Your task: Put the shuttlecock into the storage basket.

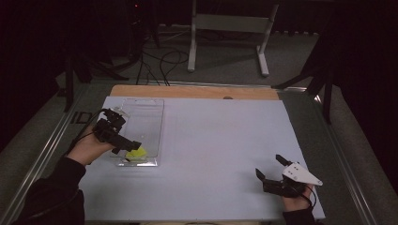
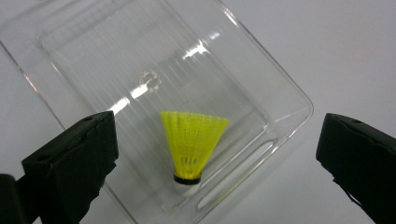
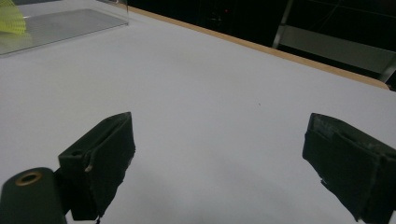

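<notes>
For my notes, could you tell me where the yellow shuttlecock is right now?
In the high view, the yellow shuttlecock lies inside the clear plastic tray on the table's left side, at the tray's near end.

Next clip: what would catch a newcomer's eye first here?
The bright yellow shuttlecock, lying in the near end of a clear plastic tray at the table's left. The left tool hangs above it, jaws wide apart and empty. At the near right corner, the right tool sits open over bare white tabletop.

Dim lab or studio, white-covered table [image 1: 211,140], stand legs [image 1: 227,42], floor cables [image 1: 162,61]
</notes>
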The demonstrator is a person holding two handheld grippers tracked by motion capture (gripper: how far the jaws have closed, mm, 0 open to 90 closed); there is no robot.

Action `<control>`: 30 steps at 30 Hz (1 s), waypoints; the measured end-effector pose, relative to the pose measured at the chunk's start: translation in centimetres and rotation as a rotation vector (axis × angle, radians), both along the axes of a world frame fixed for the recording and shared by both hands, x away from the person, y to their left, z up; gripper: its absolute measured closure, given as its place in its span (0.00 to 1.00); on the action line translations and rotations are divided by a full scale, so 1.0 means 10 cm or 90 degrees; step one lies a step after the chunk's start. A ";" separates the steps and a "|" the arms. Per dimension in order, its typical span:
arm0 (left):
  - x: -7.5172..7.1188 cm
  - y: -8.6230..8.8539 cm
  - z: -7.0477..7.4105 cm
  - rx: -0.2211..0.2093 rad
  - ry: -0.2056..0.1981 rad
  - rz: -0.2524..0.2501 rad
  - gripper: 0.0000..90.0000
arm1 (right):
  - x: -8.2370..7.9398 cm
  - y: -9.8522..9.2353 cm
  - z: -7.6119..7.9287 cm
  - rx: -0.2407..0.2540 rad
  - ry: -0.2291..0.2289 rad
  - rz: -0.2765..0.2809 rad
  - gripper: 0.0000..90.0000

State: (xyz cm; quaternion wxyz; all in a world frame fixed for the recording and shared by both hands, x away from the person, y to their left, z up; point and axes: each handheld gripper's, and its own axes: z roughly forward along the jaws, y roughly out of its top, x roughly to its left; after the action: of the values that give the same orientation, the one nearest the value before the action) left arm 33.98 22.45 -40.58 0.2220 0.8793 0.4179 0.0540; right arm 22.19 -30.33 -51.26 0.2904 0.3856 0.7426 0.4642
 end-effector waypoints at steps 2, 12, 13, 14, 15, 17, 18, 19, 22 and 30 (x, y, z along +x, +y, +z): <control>0.02 -0.04 0.01 -0.008 0.003 -0.010 0.00 | 0.00 0.00 0.00 0.000 0.000 0.001 0.10; 0.07 -0.28 0.02 -0.045 -0.007 -0.059 0.00 | 0.00 0.00 0.00 -0.002 0.001 0.001 0.10; 0.07 -0.34 0.03 -0.048 -0.009 -0.065 0.00 | 0.00 0.00 0.00 -0.001 0.001 0.001 0.10; 0.08 -0.36 0.03 -0.050 -0.012 -0.071 0.00 | 0.00 0.00 0.00 -0.001 0.001 0.000 0.10; 0.08 -0.39 0.04 -0.056 -0.013 -0.076 0.00 | 0.00 0.00 0.00 -0.002 0.001 0.001 0.10; 0.09 -0.44 0.06 -0.059 -0.015 -0.085 0.00 | 0.00 0.00 0.00 -0.001 0.002 0.001 0.10; 0.09 -0.47 0.07 -0.058 -0.019 -0.089 0.00 | 0.00 0.00 0.00 -0.001 0.001 0.000 0.10; 0.09 -0.50 0.07 -0.063 -0.022 -0.093 0.00 | 0.00 0.00 0.00 0.000 0.001 0.001 0.10; 0.08 -0.59 0.08 -0.071 -0.030 -0.104 0.00 | 0.00 0.00 0.00 -0.001 0.002 0.002 0.10; 0.06 -0.83 0.08 -0.093 -0.034 -0.149 0.00 | 0.00 0.00 0.00 -0.001 0.001 0.003 0.10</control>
State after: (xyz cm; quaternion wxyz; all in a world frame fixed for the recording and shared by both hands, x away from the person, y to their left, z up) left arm 34.55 14.12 -39.79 0.3011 0.9019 0.3090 0.0207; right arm 22.18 -30.31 -51.23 0.2888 0.3838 0.7441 0.4644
